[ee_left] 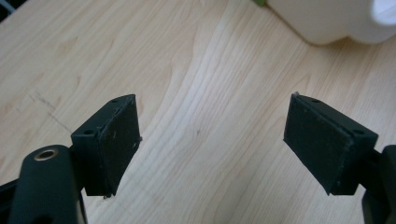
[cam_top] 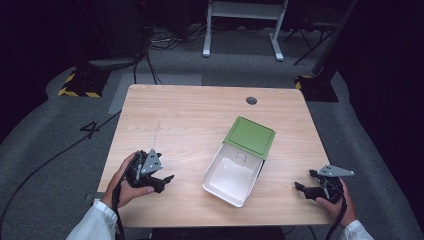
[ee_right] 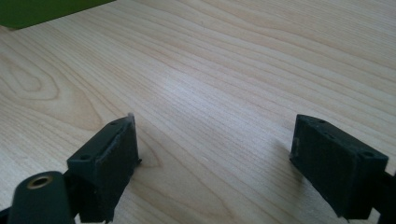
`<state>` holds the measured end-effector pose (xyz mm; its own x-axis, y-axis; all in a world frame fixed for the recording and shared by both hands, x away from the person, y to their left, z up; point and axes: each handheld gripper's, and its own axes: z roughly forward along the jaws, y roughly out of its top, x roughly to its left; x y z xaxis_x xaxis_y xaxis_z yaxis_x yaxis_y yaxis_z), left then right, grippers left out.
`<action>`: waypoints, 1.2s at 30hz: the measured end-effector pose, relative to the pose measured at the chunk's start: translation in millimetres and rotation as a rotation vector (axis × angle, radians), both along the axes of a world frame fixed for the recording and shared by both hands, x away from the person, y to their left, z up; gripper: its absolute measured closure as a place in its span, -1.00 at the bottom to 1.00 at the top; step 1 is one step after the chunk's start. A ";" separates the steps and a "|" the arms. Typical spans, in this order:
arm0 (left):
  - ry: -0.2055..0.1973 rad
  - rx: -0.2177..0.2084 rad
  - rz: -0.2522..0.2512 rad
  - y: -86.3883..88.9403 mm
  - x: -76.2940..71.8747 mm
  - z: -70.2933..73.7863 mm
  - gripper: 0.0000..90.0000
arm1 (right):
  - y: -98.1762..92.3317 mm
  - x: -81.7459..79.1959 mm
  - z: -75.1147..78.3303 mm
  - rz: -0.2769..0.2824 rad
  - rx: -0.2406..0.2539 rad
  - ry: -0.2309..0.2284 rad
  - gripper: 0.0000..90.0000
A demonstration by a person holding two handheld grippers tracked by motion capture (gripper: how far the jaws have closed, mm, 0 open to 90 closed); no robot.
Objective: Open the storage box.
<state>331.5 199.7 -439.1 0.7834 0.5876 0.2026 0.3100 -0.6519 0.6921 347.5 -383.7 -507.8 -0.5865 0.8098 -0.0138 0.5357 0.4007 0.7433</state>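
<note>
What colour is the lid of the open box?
Green lid, white box; clearest in the high view.

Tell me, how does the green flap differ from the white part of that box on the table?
The green lid lies flat on the table, farther from the person; the white tray sits nearer, hollow side up. The lid looks flat and thin, while the tray has raised walls and rounded corners. The lid is dark green, the tray plain white inside. Both look roughly square and are joined along one edge.

Light wood table [cam_top: 190, 120] on grey carpet floor [cam_top: 45, 150]. Dark surroundings. White desk frame [cam_top: 242, 22] behind. Black cables [cam_top: 150, 55] on floor; yellow-black hazard-striped bases [cam_top: 80, 82].
</note>
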 end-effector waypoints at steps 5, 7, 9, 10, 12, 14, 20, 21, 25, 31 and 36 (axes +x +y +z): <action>0.025 0.022 0.041 9.2 -3.6 -20.0 -0.61 | 0.0 -0.1 0.0 0.000 0.000 0.000 -0.67; 0.030 0.017 0.048 10.9 -4.5 -23.3 -0.61 | 0.0 -0.1 0.0 0.000 0.000 0.000 -0.67; 0.046 0.001 0.068 17.1 -6.0 -31.0 -0.61 | 0.0 -0.1 0.0 0.000 0.000 0.000 -0.67; 0.046 0.001 0.068 17.1 -6.0 -31.0 -0.61 | 0.0 -0.1 0.0 -0.001 0.000 0.000 -0.67; 0.055 -0.006 0.083 20.6 -7.7 -35.7 -0.61 | 0.1 -0.1 0.0 -0.001 0.000 0.000 -0.67; 0.061 -0.006 0.094 22.8 -8.5 -38.7 -0.61 | 0.0 -0.1 0.0 0.000 0.000 0.000 -0.67; 0.075 -0.017 0.130 29.9 -9.8 -45.5 -0.61 | 0.0 -0.1 0.0 -0.001 0.000 0.000 -0.67; 0.087 -0.050 0.132 32.0 -10.2 -48.6 -0.61 | 0.4 0.1 0.0 -0.007 -0.001 -0.001 -0.67; 0.099 -0.035 0.160 33.8 -10.1 -55.6 -0.62 | 0.1 0.0 0.0 -0.004 0.000 -0.002 -0.66; 0.131 -0.077 0.185 37.3 -9.2 -64.6 -0.62 | 0.2 0.1 0.0 -0.004 0.000 -0.001 -0.66; 0.159 -0.127 0.210 44.6 -8.3 -68.0 -0.63 | 0.3 -0.1 0.0 -0.004 0.000 -0.001 -0.66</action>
<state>323.3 244.3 -507.1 0.6580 0.7530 0.0017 0.5398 -0.4733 0.6961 347.4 -383.4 -507.8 -0.5836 0.8119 -0.0149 0.5361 0.3990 0.7439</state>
